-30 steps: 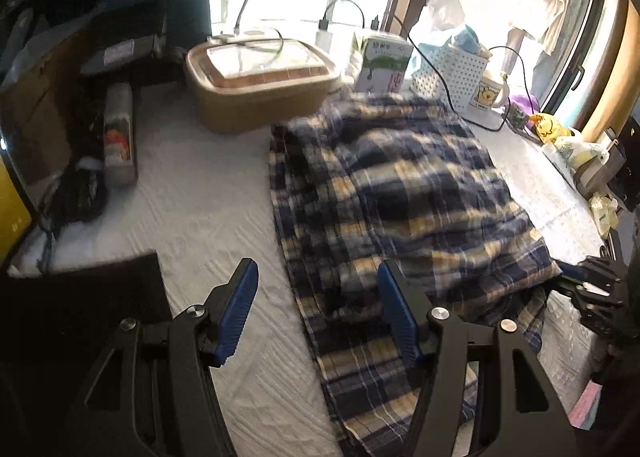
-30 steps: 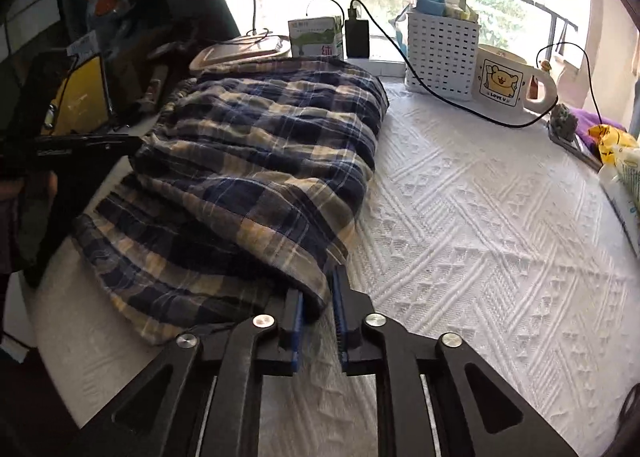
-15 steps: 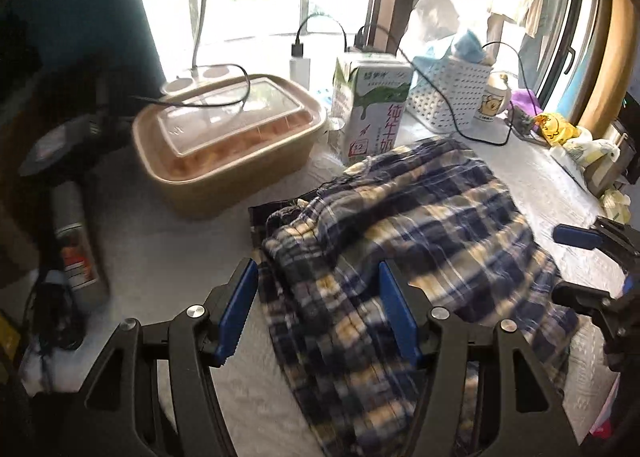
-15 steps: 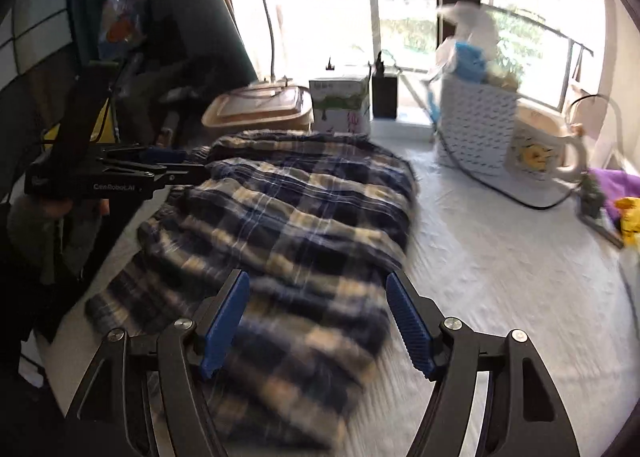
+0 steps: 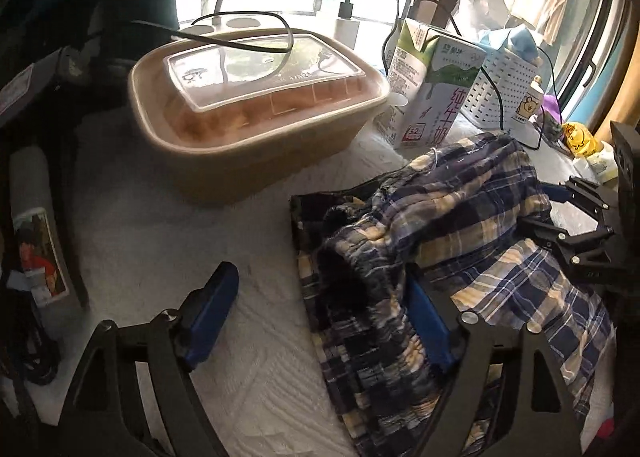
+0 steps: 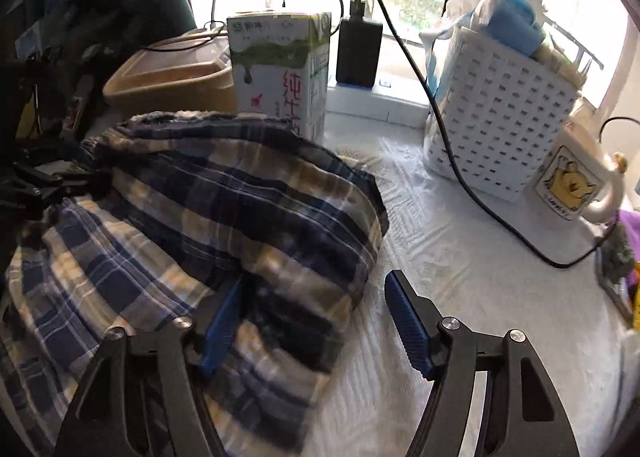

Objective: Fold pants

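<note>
The blue and cream plaid pants (image 5: pixel 452 241) lie folded in a thick bundle on the white textured cloth (image 5: pixel 180 257); they also show in the right wrist view (image 6: pixel 208 217). My left gripper (image 5: pixel 320 321) is open, its jaws straddling the bundle's near left edge, the right finger partly under a fold. My right gripper (image 6: pixel 316 321) is open, astride the bundle's right edge, its left finger tucked into the fabric. The right gripper shows in the left wrist view (image 5: pixel 580 225) at the far side of the pants.
A tan lidded food box (image 5: pixel 256 97) and a milk carton (image 5: pixel 432 93) stand just behind the pants. A white perforated basket (image 6: pixel 496 117), a bear mug (image 6: pixel 568 185) and a black cable (image 6: pixel 460 177) sit to the right. A bottle (image 5: pixel 32 225) lies at left.
My right gripper let go of the pants' edge and opened. Both grippers moved forward toward the window and now sit with jaws around the bundle's far end by the carton.
</note>
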